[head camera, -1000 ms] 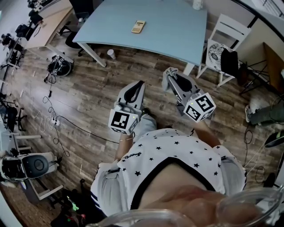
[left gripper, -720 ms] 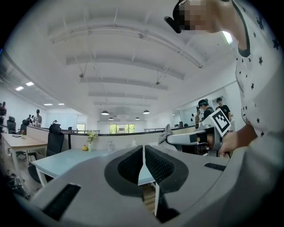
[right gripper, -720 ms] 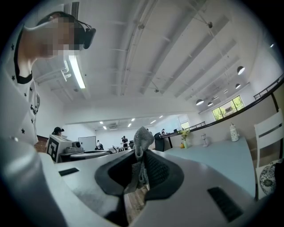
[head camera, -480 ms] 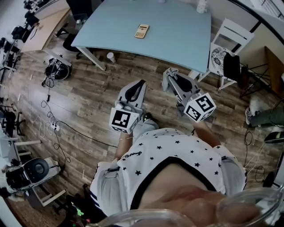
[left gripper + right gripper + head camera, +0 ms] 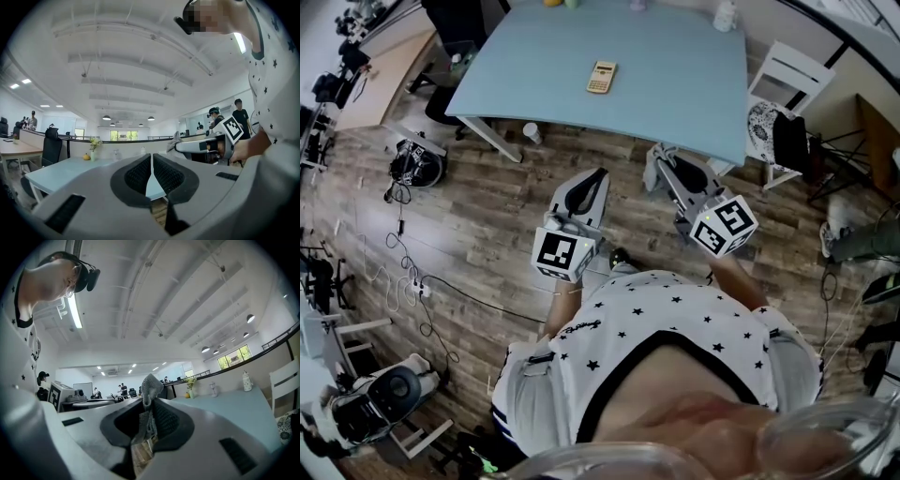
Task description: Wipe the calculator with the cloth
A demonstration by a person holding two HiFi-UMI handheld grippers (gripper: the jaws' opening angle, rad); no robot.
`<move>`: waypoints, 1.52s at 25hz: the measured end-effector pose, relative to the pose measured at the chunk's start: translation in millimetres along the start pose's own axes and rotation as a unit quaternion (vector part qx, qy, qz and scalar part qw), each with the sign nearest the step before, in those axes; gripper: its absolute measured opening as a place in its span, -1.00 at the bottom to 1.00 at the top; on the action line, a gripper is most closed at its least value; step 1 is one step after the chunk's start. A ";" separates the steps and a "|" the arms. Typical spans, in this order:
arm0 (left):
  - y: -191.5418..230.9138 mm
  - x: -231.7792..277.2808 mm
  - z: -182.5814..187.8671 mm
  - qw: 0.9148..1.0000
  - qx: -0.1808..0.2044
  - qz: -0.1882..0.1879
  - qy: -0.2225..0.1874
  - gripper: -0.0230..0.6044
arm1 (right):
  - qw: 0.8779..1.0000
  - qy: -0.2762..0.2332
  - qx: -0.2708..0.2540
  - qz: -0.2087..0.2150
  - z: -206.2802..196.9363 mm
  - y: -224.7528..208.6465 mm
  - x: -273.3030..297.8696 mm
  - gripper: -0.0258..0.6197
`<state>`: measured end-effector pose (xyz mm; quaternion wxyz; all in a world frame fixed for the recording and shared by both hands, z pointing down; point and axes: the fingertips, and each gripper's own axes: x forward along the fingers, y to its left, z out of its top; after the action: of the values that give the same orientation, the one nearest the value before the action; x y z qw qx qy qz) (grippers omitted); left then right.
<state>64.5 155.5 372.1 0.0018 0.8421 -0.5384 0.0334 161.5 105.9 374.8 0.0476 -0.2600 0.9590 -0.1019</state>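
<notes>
Right gripper (image 5: 149, 403) jaws pinch the cloth (image 5: 151, 382) — left gripper (image 5: 152, 165) jaws pressed together.

calc (image 5: 601, 77) on table (image 5: 675, 94), cup (image 5: 532, 132) on floor (image 5: 487, 206) before it, chair (image 5: 783, 80) R

Pale blue table (image 5: 675, 84) — a calculator (image 5: 601, 77) lies near its middle, a bottle (image 5: 727, 15) at the far edge

Wood-plank floor (image 5: 487, 216), pale blue table (image 5: 675, 84), white chair (image 5: 787, 67) beside it.
</notes>
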 end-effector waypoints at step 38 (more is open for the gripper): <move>147.9 71.2 -19.9 1.000 -0.008 -0.016 0.009 -0.80 | 0.999 0.017 0.015 -0.028 -11.4 -62.5 145.4 -0.77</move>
<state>-40.9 29.6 391.3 0.0138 0.8500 -0.5253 0.0366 65.4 -18.8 394.1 0.0326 -0.2842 0.9504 -0.1224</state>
